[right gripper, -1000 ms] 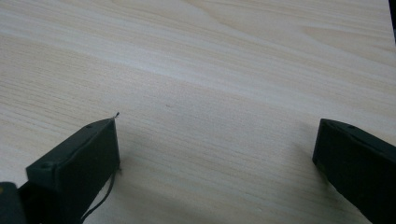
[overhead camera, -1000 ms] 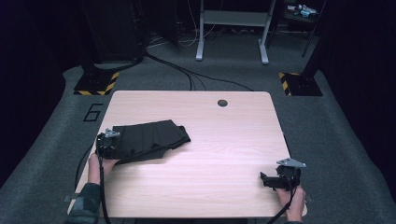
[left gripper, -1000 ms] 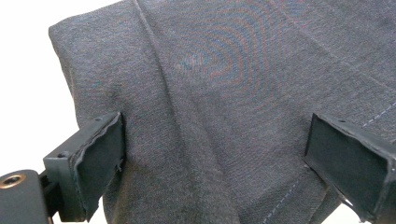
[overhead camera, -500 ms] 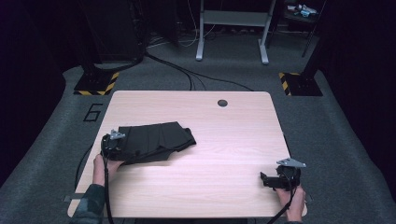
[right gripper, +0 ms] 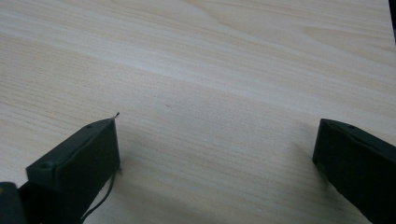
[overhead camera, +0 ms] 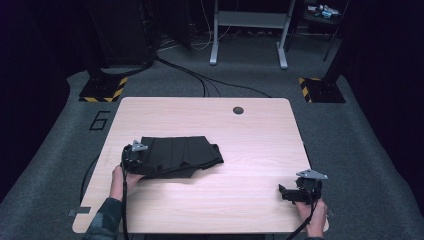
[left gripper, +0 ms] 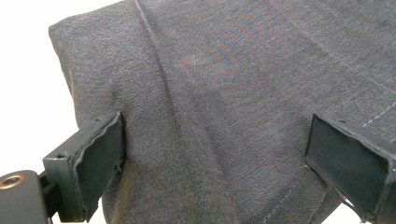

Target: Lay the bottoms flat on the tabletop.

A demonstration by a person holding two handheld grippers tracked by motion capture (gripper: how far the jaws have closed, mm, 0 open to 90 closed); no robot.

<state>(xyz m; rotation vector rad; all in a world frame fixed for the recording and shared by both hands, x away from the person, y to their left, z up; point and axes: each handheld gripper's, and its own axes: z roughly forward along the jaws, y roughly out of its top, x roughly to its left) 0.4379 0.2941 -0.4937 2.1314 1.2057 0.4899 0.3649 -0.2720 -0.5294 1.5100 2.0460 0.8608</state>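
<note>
- My left gripper [overhead camera: 134, 156] sits over the dark folded cloth [overhead camera: 180, 156], jaws spread wide around it.
- My right gripper [overhead camera: 295, 192] gapes apart over bare table [overhead camera: 250, 145].

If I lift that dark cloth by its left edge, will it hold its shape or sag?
Likely it sags: the cloth lies folded in soft layers with rumpled edges, so it looks floppy. Its woven surface looks matte, so it probably won't slip from the left tongs, whose jaws stand open around it. It seems light; pushing would likely bunch it on the table.
</note>
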